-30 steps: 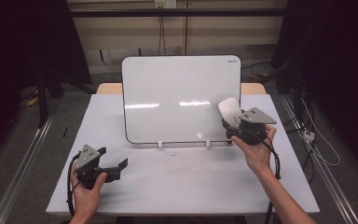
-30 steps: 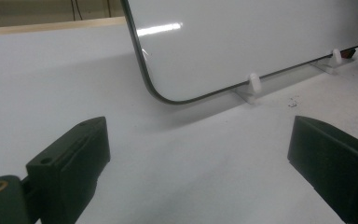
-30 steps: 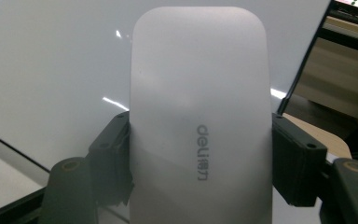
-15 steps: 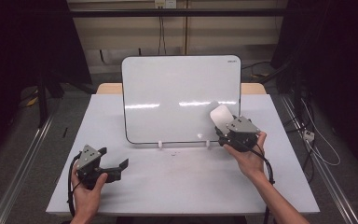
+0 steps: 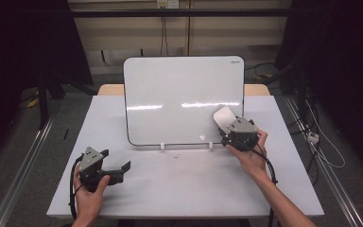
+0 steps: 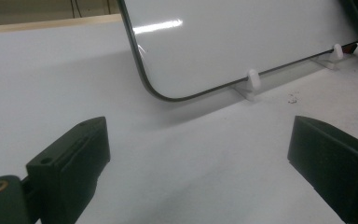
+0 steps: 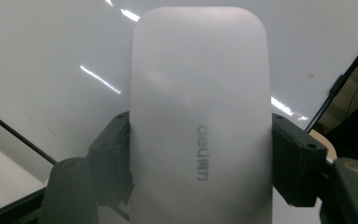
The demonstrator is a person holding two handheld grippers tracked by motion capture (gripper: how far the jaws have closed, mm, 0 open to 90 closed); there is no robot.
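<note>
White tabletop runs out ahead of both tools, with a whiteboard propped upright on two small clips at its far side. The right gripper has its jaws clamped on the long sides of a pale eraser, which stands out beyond the jaw tips with its flat face toward the board's lower right corner, close to the surface; whether it touches I cannot tell. The left gripper rests low near the table's front edge, jaws spread wide with nothing between them, the board's lower left corner well ahead of it. By my reading, wiping is the step in hand. The next move likely calls for pressing the eraser flat against the board and sweeping it sideways while keeping the stand steady.
</note>
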